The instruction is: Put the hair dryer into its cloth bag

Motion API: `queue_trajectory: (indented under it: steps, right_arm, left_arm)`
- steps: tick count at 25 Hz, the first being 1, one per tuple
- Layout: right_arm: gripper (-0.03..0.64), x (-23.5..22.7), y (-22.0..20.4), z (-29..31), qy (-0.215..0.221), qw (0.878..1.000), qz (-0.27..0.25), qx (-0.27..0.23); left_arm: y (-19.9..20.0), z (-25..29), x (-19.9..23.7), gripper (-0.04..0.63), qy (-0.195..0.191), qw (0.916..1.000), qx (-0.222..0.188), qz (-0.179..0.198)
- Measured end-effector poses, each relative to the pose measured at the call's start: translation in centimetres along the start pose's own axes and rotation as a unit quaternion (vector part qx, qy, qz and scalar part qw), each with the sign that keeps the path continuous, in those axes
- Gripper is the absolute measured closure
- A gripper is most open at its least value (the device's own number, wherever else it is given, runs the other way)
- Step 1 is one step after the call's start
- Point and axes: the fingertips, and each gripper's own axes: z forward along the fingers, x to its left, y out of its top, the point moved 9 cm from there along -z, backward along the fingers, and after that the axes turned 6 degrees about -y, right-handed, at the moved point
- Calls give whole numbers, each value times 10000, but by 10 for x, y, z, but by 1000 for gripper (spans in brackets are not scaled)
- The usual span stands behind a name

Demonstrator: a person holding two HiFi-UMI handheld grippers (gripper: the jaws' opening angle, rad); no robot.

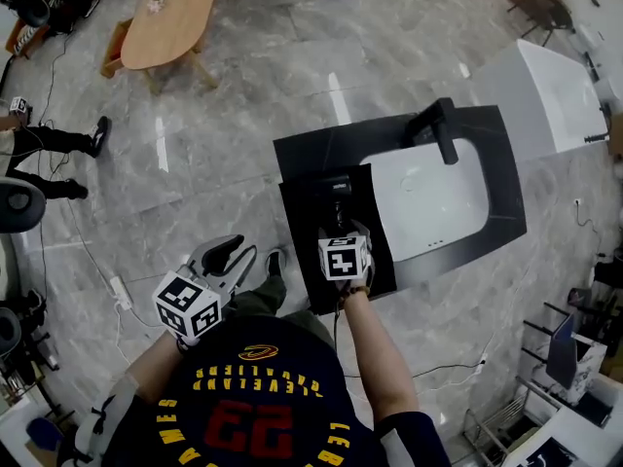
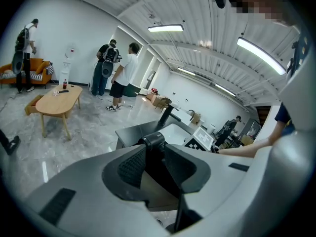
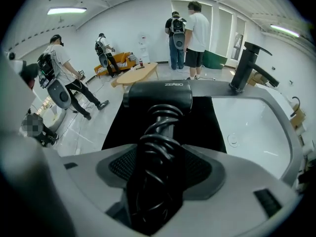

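Hair dryer (image 1: 337,187), black, lying on the black cloth bag (image 1: 304,232), its head at the far end from me and its handle, wound round with its own coiled cord, pointing back toward me. In the right gripper view the handle runs straight up the middle between the two ribbed pads of my right claw (image 3: 160,156), with the dryer's head (image 3: 158,98) beyond them. The jaws stand wide apart, one on each side of the handle, and are not clamped on it. In the head view my right claw (image 1: 339,222) points steeply down onto the dryer. The cloth bag (image 3: 210,125) lies flat on the dark tabletop (image 1: 311,146), just left of the white basin (image 1: 428,202). A black faucet (image 1: 443,129) stands at the basin's far edge. My left claw (image 1: 226,252) hangs off the tabletop over the grey marble floor (image 1: 195,163), well apart from the bag. Its jaws are also apart with nothing held. In the left gripper view only the distant dryer head (image 2: 154,141) shows through the gap of my left claw (image 2: 153,164). A wooden table (image 1: 170,13) stands at the far side of the room, where several people are standing.
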Motion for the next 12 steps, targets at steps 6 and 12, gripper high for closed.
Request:
queue_trajectory:
  steps: [6,12]
  right_arm:
    - [370,2,1,12,207,9997,-47,138]
    - [370,-1,5,14,380,9988,-235,188]
  left_arm:
    - [-2,-11,2,497,196,9997,-126,-99]
    - [-6,-9,-11,497,106,9998,-77,-141]
